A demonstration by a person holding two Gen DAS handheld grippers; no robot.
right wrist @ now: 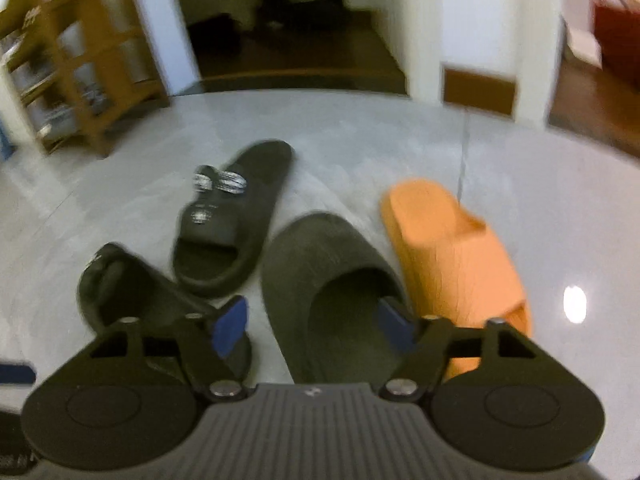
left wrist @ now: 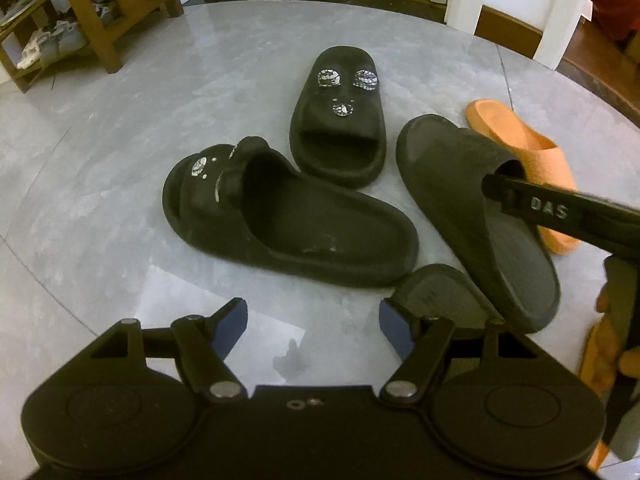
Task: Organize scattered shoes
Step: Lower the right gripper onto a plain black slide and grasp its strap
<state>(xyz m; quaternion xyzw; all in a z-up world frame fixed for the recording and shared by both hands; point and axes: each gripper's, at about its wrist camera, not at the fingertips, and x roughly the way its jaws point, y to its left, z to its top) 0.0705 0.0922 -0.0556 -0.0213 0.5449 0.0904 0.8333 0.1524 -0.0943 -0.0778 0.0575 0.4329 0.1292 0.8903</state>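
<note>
Jaws wide and empty on left gripper (left wrist: 312, 320), wide on right gripper (right wrist: 316, 320) with one finger (right wrist: 394, 320) inside plain dark slipper (right wrist: 320, 264), perhaps tilting it; decorated black slipper (left wrist: 338, 120), its mate (left wrist: 288, 220) and orange slipper (right wrist: 452, 248) askew on floor (left wrist: 120, 200), well apart from shoe rack (left wrist: 92, 12), so mostly unsorted.

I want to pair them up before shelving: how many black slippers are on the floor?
3, possibly more. Decorated slipper farthest back; its match front left; plain slipper on the right, right gripper reaching into it. A dark piece underneath may be a fourth.
</note>
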